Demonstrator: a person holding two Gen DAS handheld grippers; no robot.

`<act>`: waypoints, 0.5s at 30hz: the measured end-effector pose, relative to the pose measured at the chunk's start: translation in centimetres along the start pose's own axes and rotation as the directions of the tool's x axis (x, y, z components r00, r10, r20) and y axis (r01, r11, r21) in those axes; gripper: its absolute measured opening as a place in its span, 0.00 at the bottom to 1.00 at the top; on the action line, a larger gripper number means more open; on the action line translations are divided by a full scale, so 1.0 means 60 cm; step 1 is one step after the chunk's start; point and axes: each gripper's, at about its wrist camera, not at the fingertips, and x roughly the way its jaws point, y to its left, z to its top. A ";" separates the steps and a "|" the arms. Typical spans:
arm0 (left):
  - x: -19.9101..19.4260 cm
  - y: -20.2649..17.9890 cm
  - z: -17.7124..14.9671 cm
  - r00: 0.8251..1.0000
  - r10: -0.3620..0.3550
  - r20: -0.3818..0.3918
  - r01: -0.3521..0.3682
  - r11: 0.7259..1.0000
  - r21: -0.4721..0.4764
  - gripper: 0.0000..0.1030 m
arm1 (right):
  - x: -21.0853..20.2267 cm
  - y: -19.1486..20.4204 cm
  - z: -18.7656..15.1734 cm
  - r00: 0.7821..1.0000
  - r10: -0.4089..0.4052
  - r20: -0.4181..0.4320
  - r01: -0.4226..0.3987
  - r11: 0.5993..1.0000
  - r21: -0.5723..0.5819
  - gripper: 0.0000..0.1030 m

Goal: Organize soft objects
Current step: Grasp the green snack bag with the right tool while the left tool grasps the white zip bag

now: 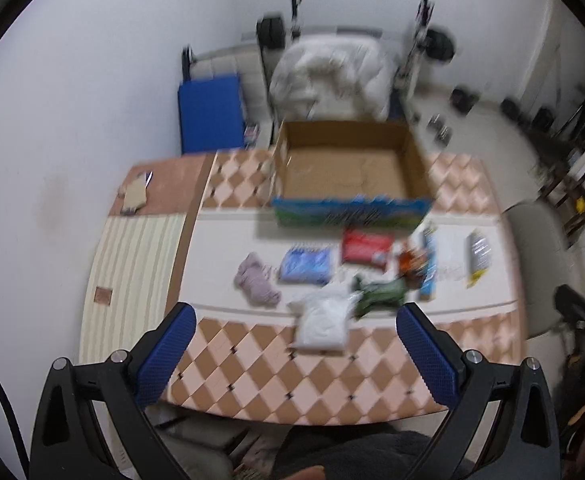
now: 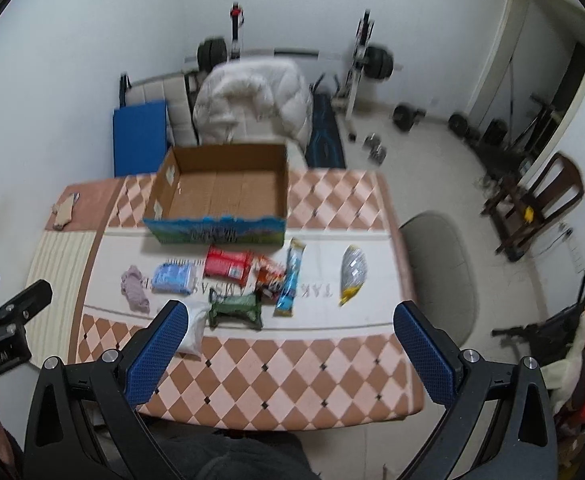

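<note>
**Both claws wide above the table's near edge**

The left gripper and right gripper hang with blue pads spread wide, holding nothing. Just ahead of the left claw lies a white soft pouch, with a green packet beside it. Farther out lie a lilac cloth, a blue pack and a red packet. Beyond them stands an open cardboard box.

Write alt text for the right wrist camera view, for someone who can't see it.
An open right gripper hangs above a checkered table where soft packets lie in a loose row in front of an empty cardboard box: a lilac cloth, a blue pack, a red pack, a green pouch.
</note>
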 end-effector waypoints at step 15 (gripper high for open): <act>0.460 -0.066 -0.055 0.860 -0.055 -0.507 0.128 0.986 0.110 0.99 | 0.511 0.109 -0.034 0.922 0.045 -0.384 -0.163 0.946 -0.280 1.00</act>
